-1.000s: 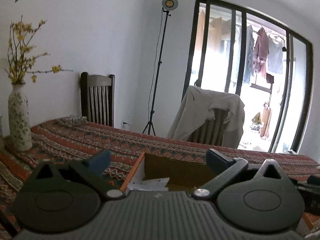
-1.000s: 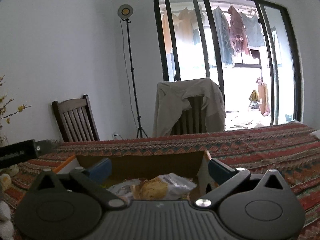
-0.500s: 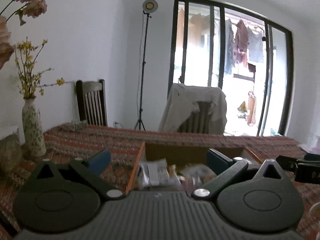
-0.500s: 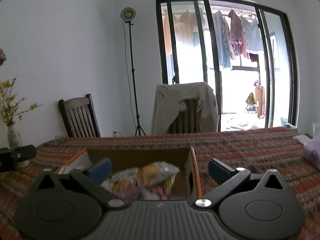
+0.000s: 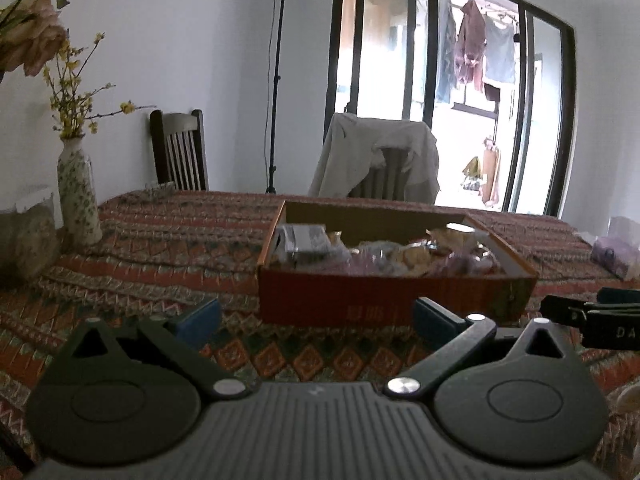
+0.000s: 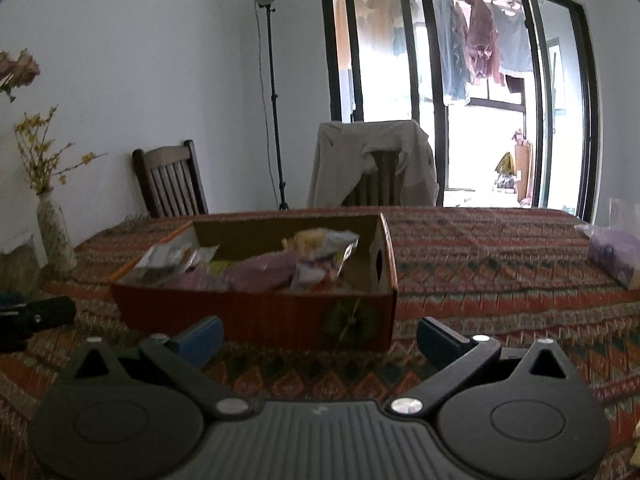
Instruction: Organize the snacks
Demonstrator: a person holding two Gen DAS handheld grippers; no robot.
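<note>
An orange cardboard box (image 5: 396, 294) stands on the patterned tablecloth, holding several snack packets (image 5: 404, 254). It also shows in the right wrist view (image 6: 256, 312) with packets (image 6: 316, 252) inside. My left gripper (image 5: 316, 318) is open and empty, just in front of the box's near wall. My right gripper (image 6: 318, 338) is open and empty, in front of the box's right half. A purple snack bag (image 6: 614, 254) lies on the table at the far right; it also shows in the left wrist view (image 5: 612, 256).
A flowered vase (image 5: 78, 190) stands at the table's left, with a cushion-like object (image 5: 24, 240) beside it. Two chairs (image 6: 172, 180) stand behind the table, one draped with a jacket (image 6: 372, 164). A lamp stand (image 6: 272, 92) is at the wall.
Both grippers have drawn back and risen from over the box; the whole box and its near wall are now in view. Both stay open and empty.
</note>
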